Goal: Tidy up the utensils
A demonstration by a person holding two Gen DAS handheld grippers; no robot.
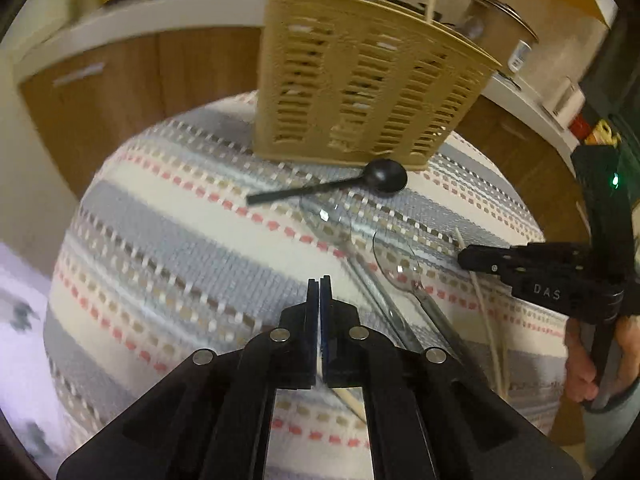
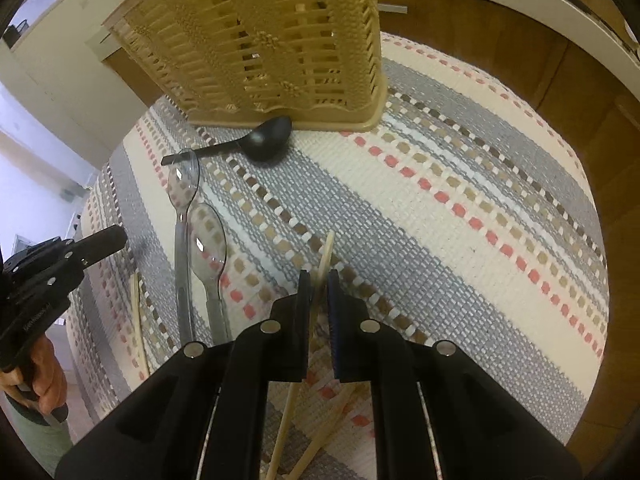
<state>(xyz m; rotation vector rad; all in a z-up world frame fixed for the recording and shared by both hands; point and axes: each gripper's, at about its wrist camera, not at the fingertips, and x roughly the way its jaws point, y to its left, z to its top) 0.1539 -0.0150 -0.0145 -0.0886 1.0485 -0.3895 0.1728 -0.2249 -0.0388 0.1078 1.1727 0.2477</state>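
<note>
A beige slotted utensil basket stands at the far side of the striped cloth, with a wooden stick in it. A black spoon lies against its base. Two clear plastic spoons lie side by side nearer me. My left gripper is shut on a wooden chopstick above the cloth, left of the clear spoons. My right gripper is shut on a chopstick, right of the clear spoons. It also shows in the left wrist view.
A striped woven cloth covers the round table. More chopsticks lie on it. Wooden cabinets and a white counter with jars and a pot stand behind.
</note>
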